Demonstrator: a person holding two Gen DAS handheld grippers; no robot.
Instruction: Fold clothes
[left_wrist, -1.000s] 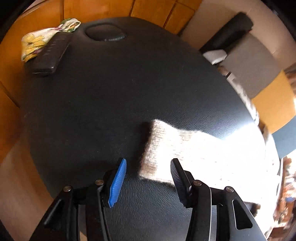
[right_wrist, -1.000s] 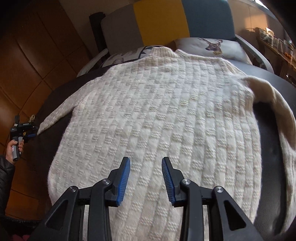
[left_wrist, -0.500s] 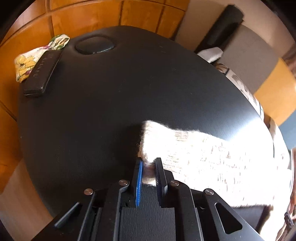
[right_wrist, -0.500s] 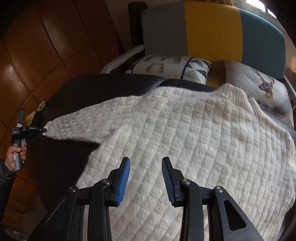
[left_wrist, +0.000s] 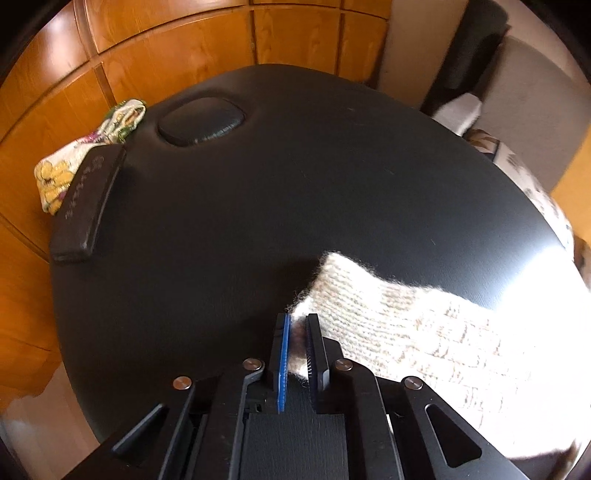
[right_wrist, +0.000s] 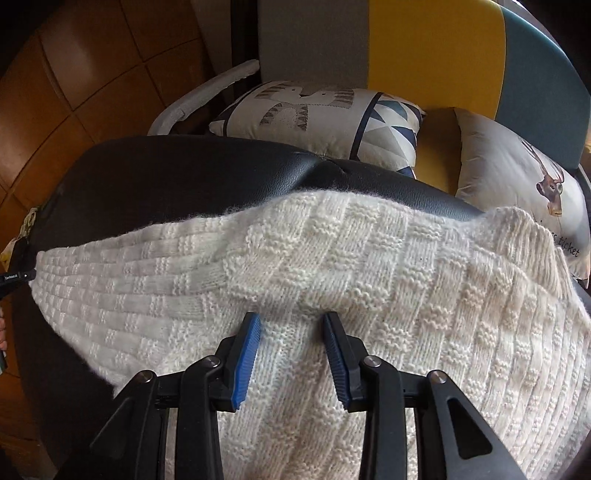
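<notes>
Woolly and cream, the sweater (right_wrist: 369, 295) is spread over the black padded table (left_wrist: 258, 221). Its sleeve cuff (left_wrist: 332, 288) is pinched tight by the left gripper (left_wrist: 297, 339), near the table's front edge. Much bare table is left beyond the cuff. The right gripper (right_wrist: 291, 332) is held wide open over the sweater, gripping nothing. Cushions (right_wrist: 325, 114) and wood panels (left_wrist: 184, 44) are seen behind the table.

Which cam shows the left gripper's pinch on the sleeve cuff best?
Left wrist: the left gripper is shut on the sleeve cuff, knit visible between its fingers. Right wrist catches that gripper only at the frame's left edge, tiny, at the sleeve's end.
</notes>
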